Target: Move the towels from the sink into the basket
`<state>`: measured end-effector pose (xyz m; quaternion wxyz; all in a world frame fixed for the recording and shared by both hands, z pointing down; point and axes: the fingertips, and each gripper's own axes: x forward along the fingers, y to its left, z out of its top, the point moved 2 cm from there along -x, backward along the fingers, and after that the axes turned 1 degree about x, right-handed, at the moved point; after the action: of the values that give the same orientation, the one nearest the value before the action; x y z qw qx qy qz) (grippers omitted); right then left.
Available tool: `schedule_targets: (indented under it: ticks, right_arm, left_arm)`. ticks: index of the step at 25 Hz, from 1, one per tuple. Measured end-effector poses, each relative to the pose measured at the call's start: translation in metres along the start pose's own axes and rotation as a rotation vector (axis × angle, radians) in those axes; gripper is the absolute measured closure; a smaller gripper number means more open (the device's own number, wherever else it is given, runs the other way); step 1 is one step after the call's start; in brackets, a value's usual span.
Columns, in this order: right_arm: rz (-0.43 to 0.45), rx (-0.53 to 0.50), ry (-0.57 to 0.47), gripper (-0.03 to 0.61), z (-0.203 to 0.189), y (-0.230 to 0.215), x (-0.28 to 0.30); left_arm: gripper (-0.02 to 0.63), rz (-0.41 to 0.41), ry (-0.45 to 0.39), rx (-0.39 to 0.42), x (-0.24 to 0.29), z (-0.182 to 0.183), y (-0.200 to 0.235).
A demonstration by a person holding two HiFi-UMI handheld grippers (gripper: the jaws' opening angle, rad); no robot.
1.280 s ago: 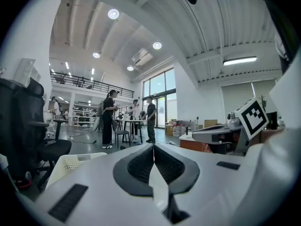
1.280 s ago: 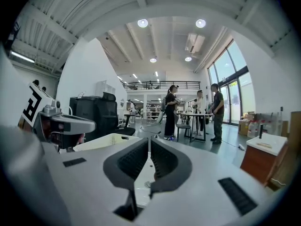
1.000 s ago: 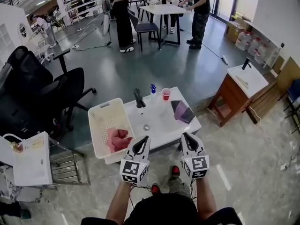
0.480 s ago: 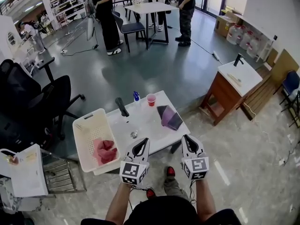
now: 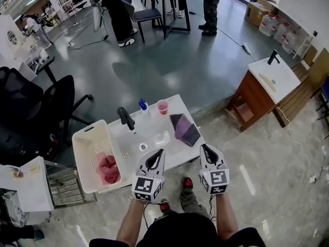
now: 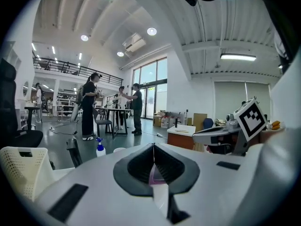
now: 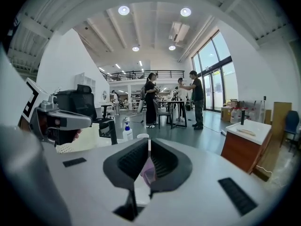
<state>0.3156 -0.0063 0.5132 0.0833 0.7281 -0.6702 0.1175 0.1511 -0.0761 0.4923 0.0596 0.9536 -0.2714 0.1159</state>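
Both grippers hang just short of the near edge of the sink point(image 5: 154, 126), side by side. The left gripper point(image 5: 159, 153) has its jaws pressed together on nothing, and the right gripper point(image 5: 204, 149) is likewise closed and empty. The purple seen past their tips is only the purple towel point(image 5: 184, 130) further off. It lies rumpled on the right end of the white top, close to the right gripper. 1 red towel point(image 5: 108, 170) already sits in the basket point(image 5: 82, 138) against the sink's left side. I'd say the main risk is going in with the jaws closed, which would shove the purple towel toward the right edge and onto the floor instead of pinching it. A shallow pinch on 1 fold could also let it slide out on the way across. The red cup point(image 5: 163, 107) and the spray bottle point(image 5: 142, 105) stand just behind the towel, so overreaching could knock them over. The black faucet point(image 5: 125, 118) stands between the towel and the basket, and a trailing corner could catch on it. Something small and pale point(image 5: 162, 138) lies in the basin near the drain point(image 5: 143, 147). It may be another cloth, but I can't tell from here. A black office chair point(image 5: 31, 112) stands beyond the basket, clear of the route.
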Motion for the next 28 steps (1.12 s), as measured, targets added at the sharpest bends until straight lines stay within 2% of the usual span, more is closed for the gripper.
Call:
schedule_targets:
  ticks: [16,28]
  right_arm:
    - [0.089,0.02,0.148,0.535,-0.069,-0.048,0.086]
    - [0.11,0.036,0.23,0.535,-0.109,-0.057,0.122]
  left_arm:
    - [0.606,0.039,0.168,-0.08,0.089,-0.073,0.005]
    - [0.606,0.058,0.244,-0.129,0.114,-0.11,0.018]
